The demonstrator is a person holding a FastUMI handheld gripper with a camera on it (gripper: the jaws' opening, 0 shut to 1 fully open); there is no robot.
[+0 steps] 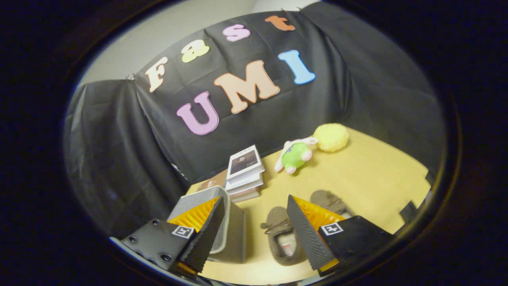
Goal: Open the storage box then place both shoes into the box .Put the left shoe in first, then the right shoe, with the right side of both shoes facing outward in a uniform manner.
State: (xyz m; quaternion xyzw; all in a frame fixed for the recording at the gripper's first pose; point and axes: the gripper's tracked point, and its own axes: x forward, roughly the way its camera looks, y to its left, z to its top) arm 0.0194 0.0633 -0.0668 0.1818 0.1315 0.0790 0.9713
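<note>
Resting on the pale yellow wooden surface (369, 174), close to the black cloth wall (119, 159): a stack of white-covered books (244, 174), topmost cover bearing a dark picture. Beside the stack, a small green-and-white plush toy with pink feet (295, 155), touching a round fluffy yellow ball (331, 137) at the far corner. Behind the stack, a brown flat book (212, 182).

A grey fabric storage box (230, 222) stands upright on the yellow tabletop. Just beside it lie two brown-grey slippers, one (282, 238) showing its pale lining, the other (331, 202) partly hidden behind.
</note>
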